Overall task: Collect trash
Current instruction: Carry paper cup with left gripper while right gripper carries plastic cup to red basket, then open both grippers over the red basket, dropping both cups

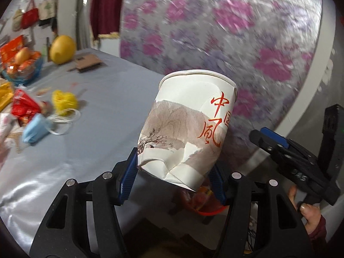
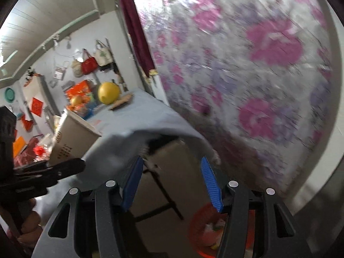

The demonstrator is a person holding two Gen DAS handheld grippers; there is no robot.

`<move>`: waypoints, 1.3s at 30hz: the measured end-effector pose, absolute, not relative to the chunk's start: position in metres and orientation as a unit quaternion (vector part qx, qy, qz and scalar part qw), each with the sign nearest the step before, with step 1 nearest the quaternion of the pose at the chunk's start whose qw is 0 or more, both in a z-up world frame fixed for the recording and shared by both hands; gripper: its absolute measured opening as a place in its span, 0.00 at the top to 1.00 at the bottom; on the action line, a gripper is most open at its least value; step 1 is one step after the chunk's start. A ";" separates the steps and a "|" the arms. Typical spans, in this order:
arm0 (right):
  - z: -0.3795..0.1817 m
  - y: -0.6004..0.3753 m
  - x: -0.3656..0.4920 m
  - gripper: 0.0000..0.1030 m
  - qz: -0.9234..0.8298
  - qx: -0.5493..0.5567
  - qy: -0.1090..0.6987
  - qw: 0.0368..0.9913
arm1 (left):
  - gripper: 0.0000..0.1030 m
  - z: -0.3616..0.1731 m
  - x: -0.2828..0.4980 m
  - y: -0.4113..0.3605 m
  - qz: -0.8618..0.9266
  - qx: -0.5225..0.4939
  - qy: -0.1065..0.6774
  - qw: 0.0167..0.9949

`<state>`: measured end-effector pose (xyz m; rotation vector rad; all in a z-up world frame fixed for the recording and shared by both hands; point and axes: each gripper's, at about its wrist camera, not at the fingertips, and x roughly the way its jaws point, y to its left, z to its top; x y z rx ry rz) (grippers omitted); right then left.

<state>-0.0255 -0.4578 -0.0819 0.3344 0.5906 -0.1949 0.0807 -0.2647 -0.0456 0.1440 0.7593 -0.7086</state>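
My left gripper (image 1: pixel 174 180) pinches a crumpled paper cup (image 1: pixel 187 126) by its base at frame centre. My right gripper (image 2: pixel 172 182) stands spread, nothing between its blue pads. Only the right view shows the red bin (image 2: pixel 204 232) clearly, lower right. More litter (image 1: pixel 32 111) lies left on the grey table (image 1: pixel 103 99).
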 end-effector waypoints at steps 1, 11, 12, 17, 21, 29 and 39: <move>-0.089 -0.465 -0.026 0.47 -0.102 0.173 0.296 0.934 | 0.42 -0.049 0.080 -0.270 -0.341 0.073 0.366 0.863; -0.112 -0.501 -0.034 0.47 -0.118 0.216 0.299 0.922 | 0.43 -0.065 0.077 -0.310 -0.362 0.104 0.371 0.849; -0.113 -0.502 -0.036 0.47 -0.120 0.217 0.299 0.922 | 0.43 -0.065 0.077 -0.315 -0.364 0.108 0.369 0.848; -0.112 -0.515 -0.044 0.47 -0.134 0.225 0.290 0.920 | 0.43 -0.069 0.069 -0.346 -0.391 0.131 0.365 0.834; -0.112 -0.530 -0.051 0.47 -0.151 0.235 0.283 0.918 | 0.45 -0.084 0.063 -0.377 -0.413 0.159 0.372 0.816; -0.116 -0.547 -0.061 0.47 -0.166 0.255 0.276 0.912 | 0.34 -0.127 0.069 -0.406 -0.409 0.188 0.417 0.790; -0.116 -0.531 -0.049 0.47 -0.149 0.247 0.286 0.914 | 0.27 -0.110 0.069 -0.399 -0.398 0.181 0.397 0.807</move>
